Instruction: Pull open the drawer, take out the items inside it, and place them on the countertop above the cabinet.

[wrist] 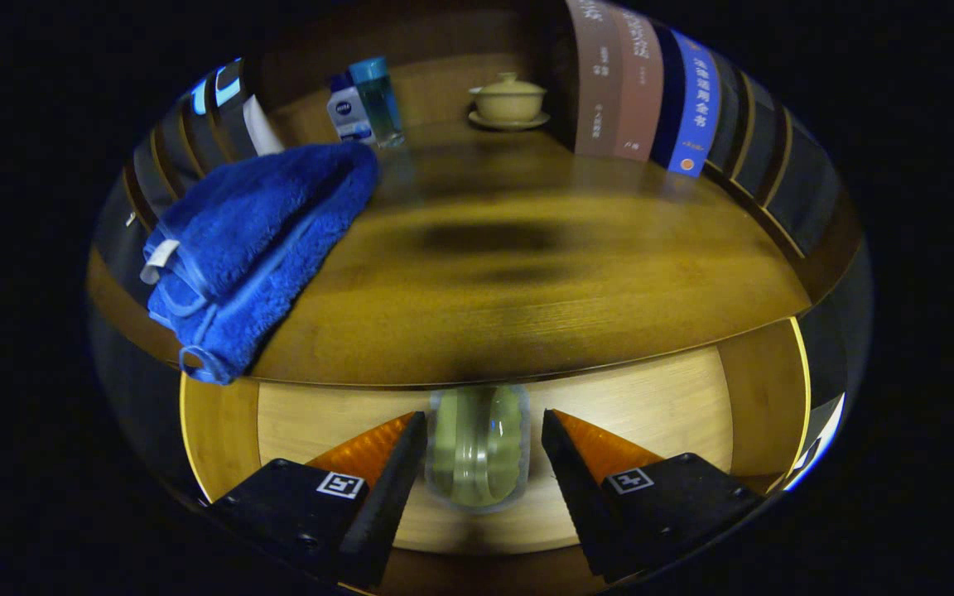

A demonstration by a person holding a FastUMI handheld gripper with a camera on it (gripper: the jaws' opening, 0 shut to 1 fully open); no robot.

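Deep royal blue on the towel [257, 236], fluffy pile with a paler blue trim along its edges and a small white tag at one corner. The worktop [527, 290] glows honey-brown with fine wood grain and a dark shadow smudge across the middle. Below it, the open drawer [659, 406] shows a much lighter, pale blond wood floor with warmer brown sides. Between the fingers of the tool [481, 447], a clear greenish glass [478, 443]. Further back, a translucent teal bottle [378, 99] beside a white-and-navy one [348, 112]. A cream-coloured lidded cup [509, 101] on its matching saucer. Books [643, 87]: brown, dusty rose, bright blue spines.
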